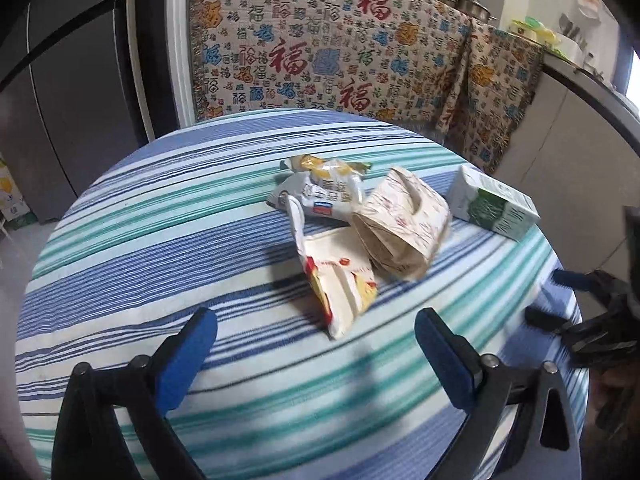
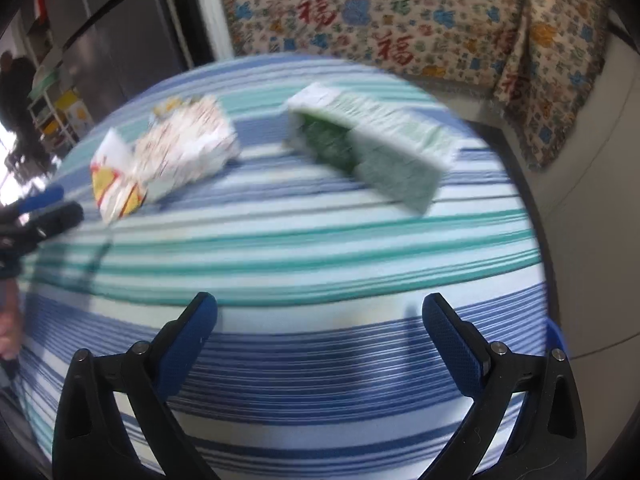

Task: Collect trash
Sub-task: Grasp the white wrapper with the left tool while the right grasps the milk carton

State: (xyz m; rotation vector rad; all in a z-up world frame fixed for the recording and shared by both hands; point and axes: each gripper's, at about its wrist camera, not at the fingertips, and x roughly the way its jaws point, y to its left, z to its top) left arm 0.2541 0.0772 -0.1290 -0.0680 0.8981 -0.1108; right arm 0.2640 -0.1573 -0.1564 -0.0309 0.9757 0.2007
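Observation:
Trash lies on a round table with a blue, green and white striped cloth [image 1: 168, 216]. In the left wrist view a white, red and yellow wrapper [image 1: 340, 284] lies nearest, a crumpled paper bag [image 1: 404, 224] beside it, a snack wrapper [image 1: 320, 188] behind, and a green and white carton [image 1: 492, 204] at the right. My left gripper [image 1: 316, 328] is open just short of the nearest wrapper. My right gripper [image 2: 320, 312] is open and empty over the cloth [image 2: 320, 248], short of the carton [image 2: 372, 148]. The paper bag [image 2: 188, 144] and wrapper [image 2: 116, 184] show blurred at its left.
A patterned cloth [image 1: 320, 40] hangs over furniture behind the table. A dark fridge [image 1: 68, 80] stands at the left. A counter with pots and dishes [image 1: 560, 40] runs along the right. The right gripper shows at the right edge of the left wrist view [image 1: 560, 300].

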